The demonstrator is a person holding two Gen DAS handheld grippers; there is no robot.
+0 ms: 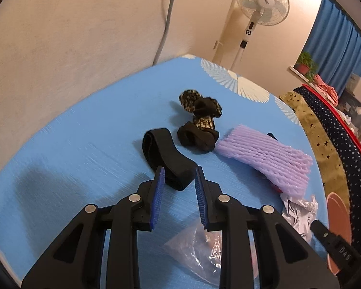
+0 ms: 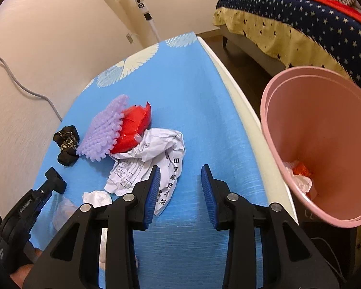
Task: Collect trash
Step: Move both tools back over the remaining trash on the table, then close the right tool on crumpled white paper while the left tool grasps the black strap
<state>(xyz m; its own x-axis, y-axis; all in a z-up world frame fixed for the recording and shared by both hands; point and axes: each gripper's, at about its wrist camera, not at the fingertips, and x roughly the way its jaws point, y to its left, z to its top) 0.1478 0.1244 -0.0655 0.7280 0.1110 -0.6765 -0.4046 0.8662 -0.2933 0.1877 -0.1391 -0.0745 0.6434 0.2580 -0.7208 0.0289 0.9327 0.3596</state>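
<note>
The left claw (image 1: 179, 172) hangs spread and empty, a black elastic fabric band (image 1: 167, 155) just beyond its tips. The right claw (image 2: 180, 171) stands spread and empty, crumpled white printed paper (image 2: 154, 154) by its left finger and a pink plastic bin (image 2: 325, 144) to its right.

Your two views: warm, even indoor light, moderately bright, no hard glare. You get a soft dark shadow on the blue table cover (image 1: 89, 144) left of the left gripper (image 1: 179, 172); the wall cable (image 1: 167, 16) is smeared by motion blur. Strong fisheye bending, with black vignette in your corners.
</note>
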